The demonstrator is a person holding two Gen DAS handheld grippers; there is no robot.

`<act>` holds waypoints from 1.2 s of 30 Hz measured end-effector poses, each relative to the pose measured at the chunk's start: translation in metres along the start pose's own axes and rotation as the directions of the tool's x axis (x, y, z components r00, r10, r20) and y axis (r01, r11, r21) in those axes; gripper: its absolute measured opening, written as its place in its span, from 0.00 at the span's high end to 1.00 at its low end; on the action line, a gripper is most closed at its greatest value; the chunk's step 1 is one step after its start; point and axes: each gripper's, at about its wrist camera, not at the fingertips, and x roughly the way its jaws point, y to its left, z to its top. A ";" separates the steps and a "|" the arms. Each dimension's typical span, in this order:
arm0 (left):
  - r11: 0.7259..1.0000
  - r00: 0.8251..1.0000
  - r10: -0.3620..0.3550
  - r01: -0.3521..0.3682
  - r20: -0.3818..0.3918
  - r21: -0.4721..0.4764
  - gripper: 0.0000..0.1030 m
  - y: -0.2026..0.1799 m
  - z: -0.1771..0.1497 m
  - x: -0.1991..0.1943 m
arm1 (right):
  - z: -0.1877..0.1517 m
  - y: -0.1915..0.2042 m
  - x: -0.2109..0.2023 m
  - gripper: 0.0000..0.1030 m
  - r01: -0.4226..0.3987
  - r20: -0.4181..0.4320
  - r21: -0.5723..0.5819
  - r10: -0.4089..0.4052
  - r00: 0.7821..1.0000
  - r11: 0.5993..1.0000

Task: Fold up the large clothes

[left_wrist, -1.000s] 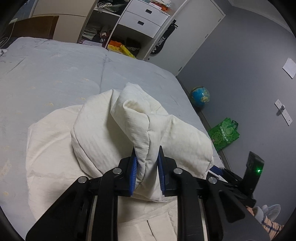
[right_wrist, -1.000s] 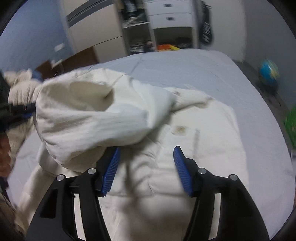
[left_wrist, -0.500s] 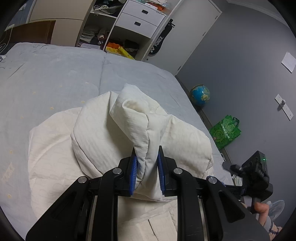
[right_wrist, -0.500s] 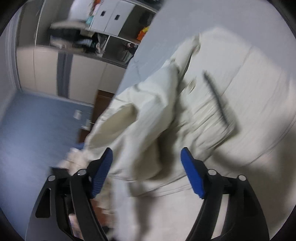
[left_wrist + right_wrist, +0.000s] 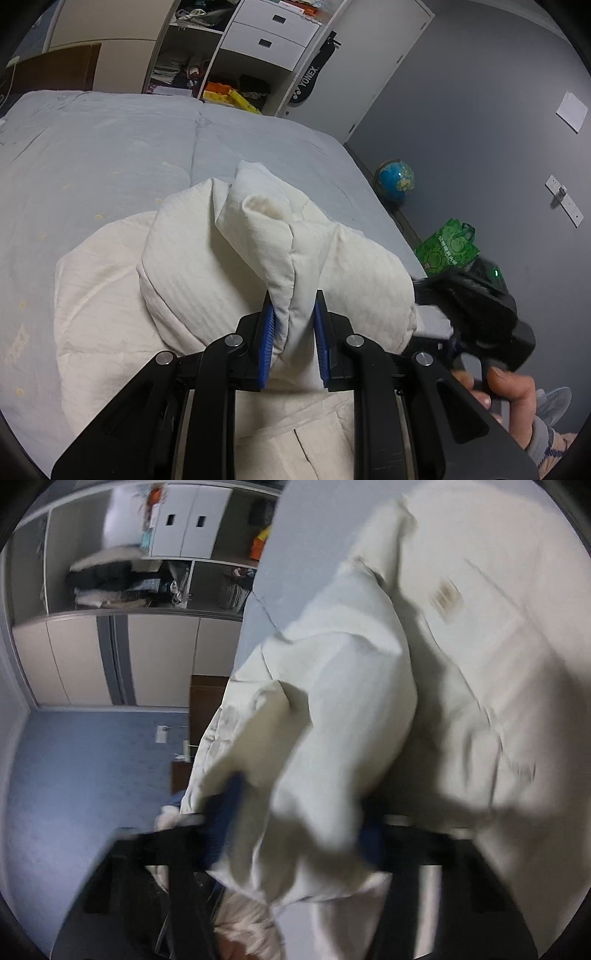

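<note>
While bunched into a puffy ridge on the grey bed (image 5: pixel 110 147), lies spread as a cream padded garment (image 5: pixel 207 266), one thick fold rising straight up between the blue pads (image 5: pixel 266 332) of the left gripper (image 5: pixel 293 339) and pinched there from both sides, cloth bulging above and ahead of the fingertips and draping flat below them toward the camera. Seen from the right wrist, hangs as a bulky roll of the same cream padded garment (image 5: pixel 343 686) down through the right gripper (image 5: pixel 299 823), blue pads (image 5: pixel 227 812) on either side of it; jaws just closed in around that roll and now pressed against it, though blurred. Beyond the left fingertips, open bed; to their right, a hand (image 5: pixel 506 387) wrapped round the dark body of the other gripper, at the garment's edge. Farther right on the floor, a globe (image 5: pixel 394 181) and a green bag (image 5: pixel 448 247) by the grey wall. Far ahead, shelves and white drawers (image 5: pixel 273 35).
</note>
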 end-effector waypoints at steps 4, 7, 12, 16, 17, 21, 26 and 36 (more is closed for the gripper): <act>0.999 1.000 -0.023 0.023 -0.017 0.024 0.82 -0.007 -0.001 0.006 | 0.017 0.018 -0.008 0.86 0.000 0.083 -0.077 0.006 0.997 0.997; 0.998 0.999 -0.027 0.029 -0.038 0.049 0.82 -0.013 -0.004 0.013 | 0.026 0.039 -0.019 0.86 0.008 0.150 -0.210 0.025 0.988 0.978; 0.999 0.997 -0.024 0.026 -0.070 0.028 0.81 -0.009 -0.008 0.020 | 0.024 0.015 -0.021 0.87 0.040 0.152 -0.297 0.006 0.988 0.954; 0.998 0.998 -0.008 0.004 -0.066 -0.070 0.35 0.007 -0.004 0.016 | 0.017 -0.026 -0.020 0.87 0.059 0.125 -0.274 -0.025 0.992 0.960; 0.995 0.998 -0.020 0.015 -0.057 -0.099 0.35 0.013 -0.003 0.014 | 0.016 -0.036 -0.020 0.87 0.067 0.117 -0.263 -0.037 0.992 0.963; 0.968 0.993 -0.095 0.075 -0.069 -0.240 0.34 0.040 -0.003 0.015 | 0.010 -0.060 -0.022 0.87 0.079 0.105 -0.255 -0.053 0.993 0.964; 0.910 0.967 -0.230 0.173 -0.109 -0.377 0.32 0.052 -0.008 0.034 | 0.007 -0.062 -0.022 0.87 0.082 0.107 -0.259 -0.055 0.993 0.962; 0.876 0.968 -0.207 0.120 -0.140 -0.467 0.22 0.058 -0.022 0.071 | 0.008 -0.049 -0.008 0.87 0.128 0.090 -0.304 -0.106 0.990 0.944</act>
